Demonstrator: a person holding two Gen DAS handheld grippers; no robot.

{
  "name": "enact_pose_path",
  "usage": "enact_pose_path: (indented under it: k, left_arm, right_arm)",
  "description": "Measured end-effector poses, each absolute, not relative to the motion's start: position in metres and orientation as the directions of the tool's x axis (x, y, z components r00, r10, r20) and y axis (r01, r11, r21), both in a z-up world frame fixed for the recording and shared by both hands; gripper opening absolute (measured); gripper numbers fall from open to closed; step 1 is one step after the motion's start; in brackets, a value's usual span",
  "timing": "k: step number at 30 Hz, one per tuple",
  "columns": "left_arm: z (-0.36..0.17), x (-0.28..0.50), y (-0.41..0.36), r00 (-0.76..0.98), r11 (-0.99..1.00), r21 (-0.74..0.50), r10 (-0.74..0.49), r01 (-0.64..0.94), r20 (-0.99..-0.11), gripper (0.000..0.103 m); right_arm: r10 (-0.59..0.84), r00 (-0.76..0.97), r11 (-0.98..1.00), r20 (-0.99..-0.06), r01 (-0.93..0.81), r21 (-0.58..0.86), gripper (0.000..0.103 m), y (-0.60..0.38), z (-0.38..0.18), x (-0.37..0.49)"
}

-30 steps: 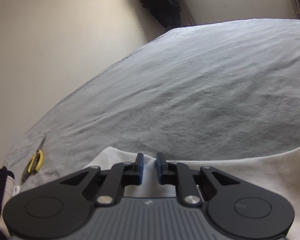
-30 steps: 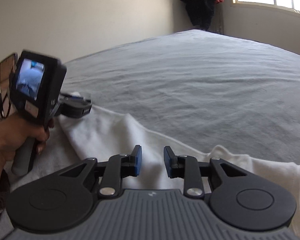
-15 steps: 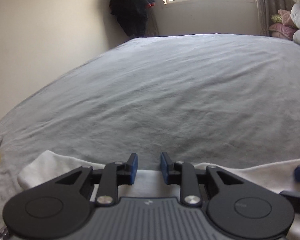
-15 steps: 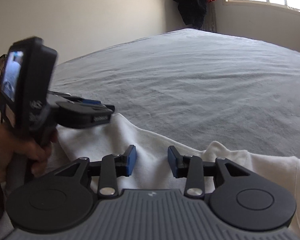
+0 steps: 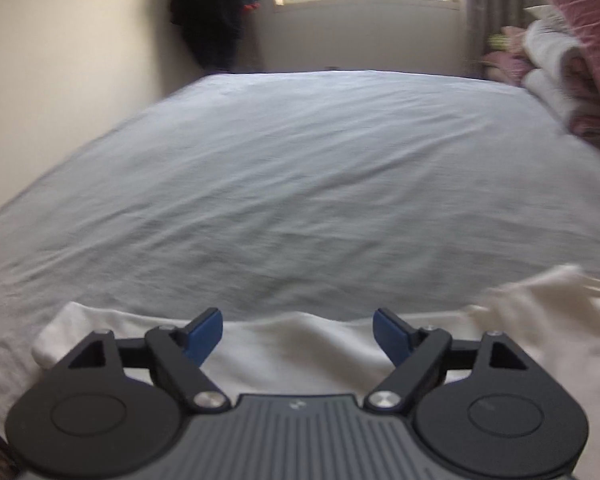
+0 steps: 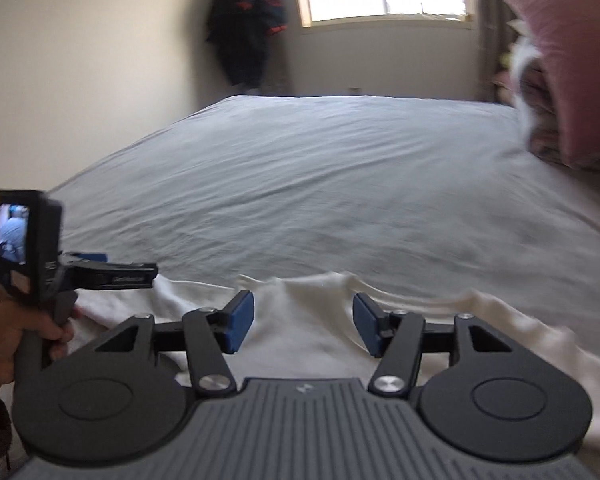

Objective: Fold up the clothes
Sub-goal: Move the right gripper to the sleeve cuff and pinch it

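Bed (image 5: 300, 184) under a grey cover fills most of both wrist views, running toward the window at 12 o'clock, with a heap of pink and white pillows (image 5: 572, 60) at 2 o'clock and a dark jacket (image 5: 216, 12) hanging in the corner at 11 o'clock. The task's thing, a white garment (image 5: 296, 344), lies along the near edge of the bed at 6 o'clock, spread wide from 8 o'clock to 4 o'clock. Its far edge looks fairly straight in the left view, while the part at 3 o'clock is blurred and rumpled; whether it lies doubled over cannot be told.

The left gripper (image 5: 298, 334) hangs over the garment with its jaws spread wide, having just been opening, and nothing sits between the blue pads. The right gripper (image 6: 303, 326) is about half open, its jaws also just opened, with only loose cloth lying below them and no grip on it. In the right view the left gripper (image 6: 112, 276) shows at 9 o'clock in the person's hand (image 6: 16, 340).

By the look of it one fold or smoothing step is finished and let go. Further folds, likely sleeves and halves, seem left to do.
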State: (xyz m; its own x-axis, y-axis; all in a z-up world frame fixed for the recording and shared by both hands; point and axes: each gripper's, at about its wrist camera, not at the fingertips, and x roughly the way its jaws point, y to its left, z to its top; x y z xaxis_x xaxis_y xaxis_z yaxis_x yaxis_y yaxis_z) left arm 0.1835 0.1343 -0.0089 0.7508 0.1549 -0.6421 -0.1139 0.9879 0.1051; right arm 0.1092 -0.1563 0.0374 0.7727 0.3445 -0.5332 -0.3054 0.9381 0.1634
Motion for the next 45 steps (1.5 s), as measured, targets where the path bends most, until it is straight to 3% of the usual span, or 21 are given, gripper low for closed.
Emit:
enact_pose_path:
  k: [7,13,17,22,29,35,40,43,45]
  left_arm:
    - [0.015,0.108,0.101,0.762,0.998,-0.035,-0.056,0.044,-0.645,0.101]
    - [0.006,0.064,0.095,0.768,0.999,0.026,-0.012,0.038,-0.641,0.101]
    - [0.005,0.05,0.094,0.791,0.998,-0.023,-0.056,0.054,-0.609,0.101]
    - [-0.002,0.046,0.078,0.803,0.99,-0.11,-0.134,0.085,-0.581,0.101]
    - [-0.017,0.055,0.048,0.791,0.982,-0.054,-0.179,0.182,-0.585,0.1]
    - [-0.025,0.071,0.041,0.772,0.975,-0.11,-0.22,0.193,-0.596,0.099]
    - [-0.03,0.085,0.041,0.761,0.97,-0.163,-0.243,0.181,-0.602,0.099]
    - [-0.033,0.092,0.045,0.749,0.968,-0.198,-0.246,0.156,-0.615,0.098]
    - [-0.035,0.096,0.048,0.741,0.966,-0.219,-0.247,0.137,-0.624,0.097]
  right_arm:
    - [0.246,0.812,0.968,-0.53,-0.173,0.184,0.065,-0.221,0.054,0.049]
    - [0.151,0.829,0.986,-0.538,-0.089,0.14,0.067,-0.255,0.047,0.014]
    - [0.105,0.834,0.989,-0.541,-0.032,0.144,0.067,-0.275,0.035,0.002]
    - [0.072,0.843,0.972,-0.532,0.06,0.225,0.068,-0.306,0.015,-0.001]
    - [-0.021,0.819,0.911,-0.574,0.251,0.326,0.068,-0.355,-0.032,0.015]
    - [-0.105,0.781,0.838,-0.616,0.403,0.367,0.068,-0.391,-0.059,0.03]
    - [-0.161,0.784,0.765,-0.6,0.484,0.426,0.067,-0.42,-0.066,0.037]
    - [-0.271,0.753,0.73,-0.599,0.567,0.382,0.057,-0.432,-0.066,0.042]
    - [-0.345,0.72,0.67,-0.602,0.638,0.38,0.045,-0.443,-0.068,0.044]
